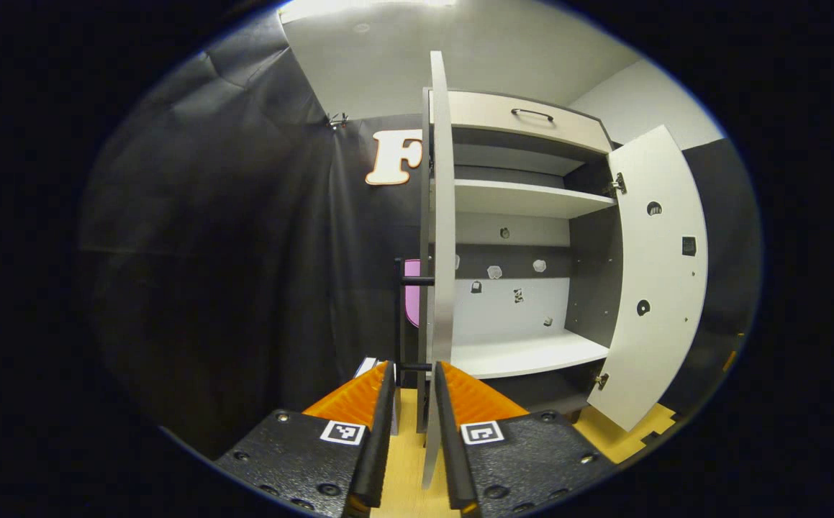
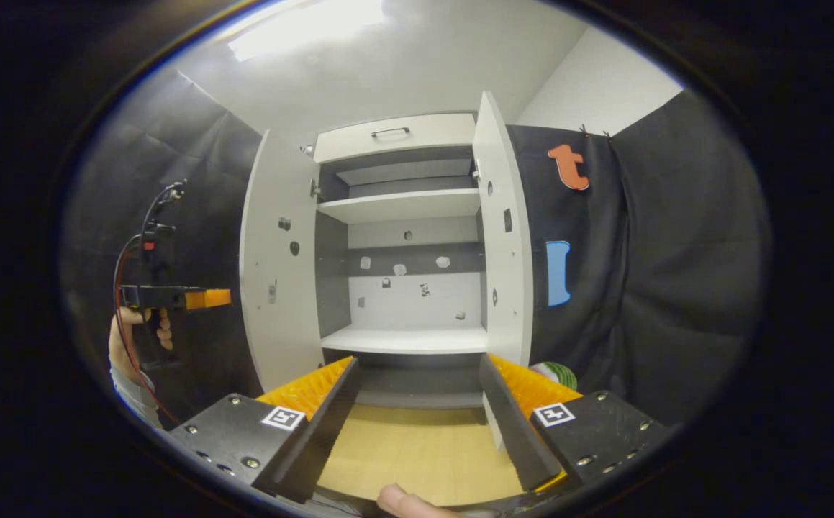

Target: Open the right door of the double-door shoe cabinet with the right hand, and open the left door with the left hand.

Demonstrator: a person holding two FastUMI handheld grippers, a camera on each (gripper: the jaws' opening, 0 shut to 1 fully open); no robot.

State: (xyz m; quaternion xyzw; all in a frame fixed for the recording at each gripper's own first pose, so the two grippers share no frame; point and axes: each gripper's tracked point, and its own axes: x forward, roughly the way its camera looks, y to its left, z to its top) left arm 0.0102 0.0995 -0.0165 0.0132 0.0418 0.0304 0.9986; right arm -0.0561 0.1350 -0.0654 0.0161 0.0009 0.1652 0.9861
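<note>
The left gripper [image 1: 414,374] pinches the upright white left door's [image 1: 442,216] edge; the right gripper [image 2: 417,370] hangs open, clear of the white right door [image 2: 504,237].

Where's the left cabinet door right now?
In the left gripper view, the left door stands swung open, edge-on between the left gripper fingers, left of the shelves.

White cabinet doors [image 2: 276,266], grey cabinet interior [image 2: 330,280], yellow wooden floor [image 2: 417,453], black cloth wall [image 1: 229,252]
</note>
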